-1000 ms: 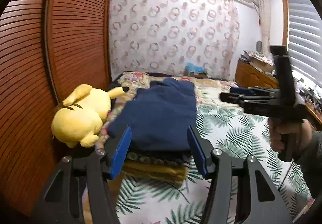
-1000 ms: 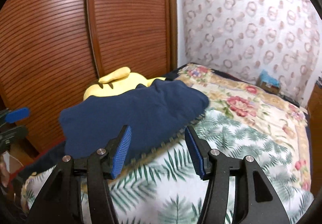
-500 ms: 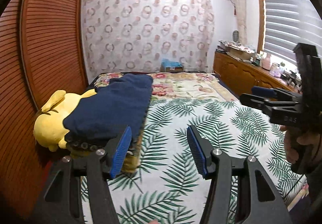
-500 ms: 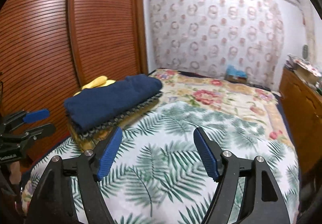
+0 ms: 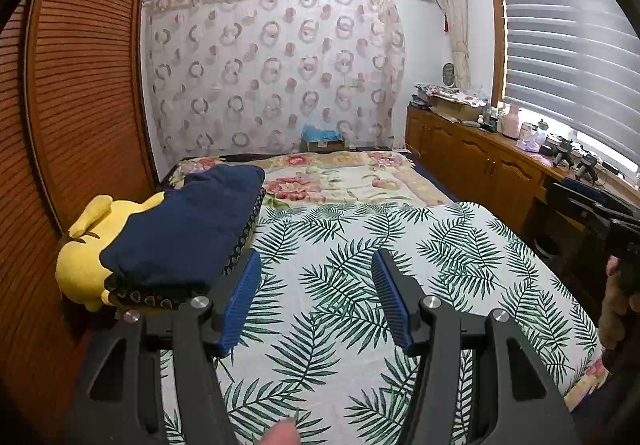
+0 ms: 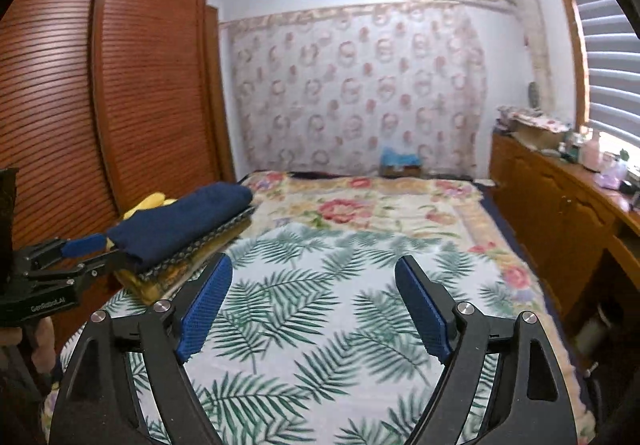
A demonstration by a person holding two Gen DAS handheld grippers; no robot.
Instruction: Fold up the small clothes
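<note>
- Both claws now sit farther back from the folded pile than a second ago: then the navy garment filled the space between the fingers in both views; now only the palm-leaf sheet lies between them.
- Left edge: yellow plush toy lies against the slatted wardrobe door, partly under the pile.
- Folded navy garment tops a stack of folded clothes at the left edge of the bed; a dark patterned piece and a yellowish one show beneath it. The edges look square and flat from both views.
- Left claw: released, fingers spread, nothing between them; it hovers over the leaf-print sheet just right of the stack. The right wrist view shows it at the stack's near end, also spread.
- Right claw: released, fingers wide apart, empty, above the middle of the sheet, well apart from the stack.
- Farther right: floral blanket covers the far half of the bed; wooden cabinet runs under the window blinds.
- Judgement on progress: the navy piece looks finished and stacked. No unfolded small garment shows anywhere on the bed in either view, so the task seems complete or near it, unless more clothes wait out of view.
</note>
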